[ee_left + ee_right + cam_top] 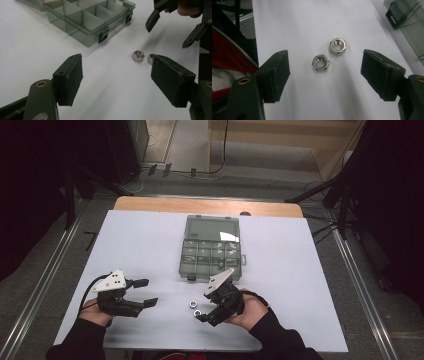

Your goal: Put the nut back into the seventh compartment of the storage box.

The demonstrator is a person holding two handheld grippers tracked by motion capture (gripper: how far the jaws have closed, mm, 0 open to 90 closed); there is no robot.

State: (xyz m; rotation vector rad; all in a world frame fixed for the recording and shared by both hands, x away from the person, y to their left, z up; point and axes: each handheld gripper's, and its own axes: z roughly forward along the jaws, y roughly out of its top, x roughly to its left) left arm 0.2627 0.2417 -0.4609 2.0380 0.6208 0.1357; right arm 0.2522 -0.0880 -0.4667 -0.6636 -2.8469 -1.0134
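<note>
Two steel hex nuts lie flat on the white table top [150, 245], close together but not touching, between the two grippers and just in front of the open organiser box [212, 247]. In the high view the nearer nut [197, 312] sits just beside the tip of the right gripper [205, 316]; the farther nut [190, 303] lies a little closer to the box.

Right gripper — jaws released and spread wide. Its own view looks steeply down on both nuts, which lie on the table between the two black pads; neither pad touches a nut. The gripper tilts down toward the table, held in the person's right hand [250, 312].

Left gripper [145, 292] — jaws also released, nothing between them. It rests low over the table at the left, pointing toward the nuts. In its own view one nut shows in full and the other is partly hidden behind one jaw pad.

The box is of translucent grey plastic with its lid folded back flat and its compartments exposed; two dark latches sit on its front wall.
</note>
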